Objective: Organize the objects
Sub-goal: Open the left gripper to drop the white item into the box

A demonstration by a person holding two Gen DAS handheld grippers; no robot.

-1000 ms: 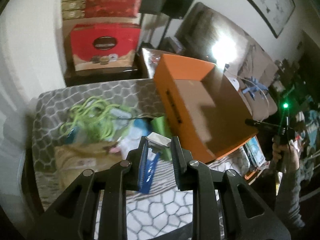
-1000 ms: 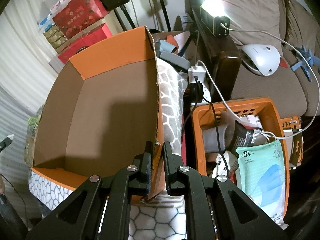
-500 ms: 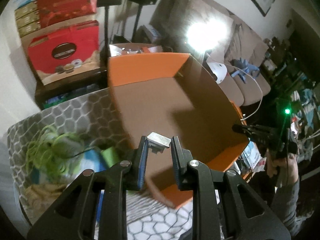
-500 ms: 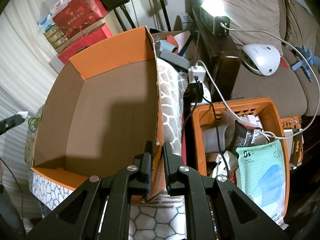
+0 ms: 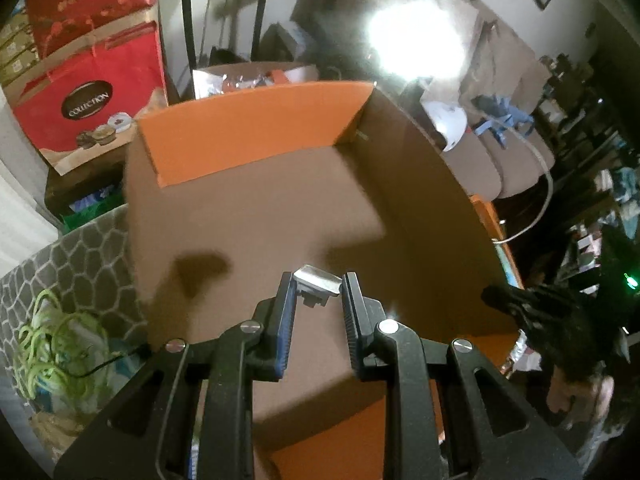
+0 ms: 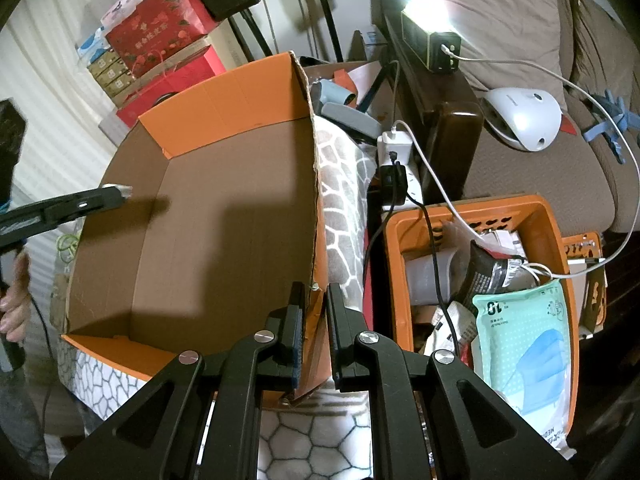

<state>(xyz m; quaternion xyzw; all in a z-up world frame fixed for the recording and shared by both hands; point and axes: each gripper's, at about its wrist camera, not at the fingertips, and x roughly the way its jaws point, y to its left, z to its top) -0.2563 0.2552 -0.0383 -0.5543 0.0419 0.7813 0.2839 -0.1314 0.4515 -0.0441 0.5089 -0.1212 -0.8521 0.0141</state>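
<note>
An orange cardboard box with a bare brown inside stands open on the patterned cloth. My left gripper hangs over the inside of the box, shut on a small silver-grey piece at its fingertips. What the piece is I cannot tell. In the right wrist view the left gripper reaches in over the left wall of the box and casts a shadow on the floor. My right gripper is shut on the near end of the box's right wall. It also shows in the left wrist view as the right gripper, dark and blurred.
An orange basket with a mask pack, packets and cables stands right of the box. A bundle of green cord lies among clutter left of it. Red gift bags stand behind, a sofa and a bright lamp at the right.
My left gripper has carried the silver-grey piece from above the clutter on the left to over the inside of the box. The right gripper and the box have stayed still.
</note>
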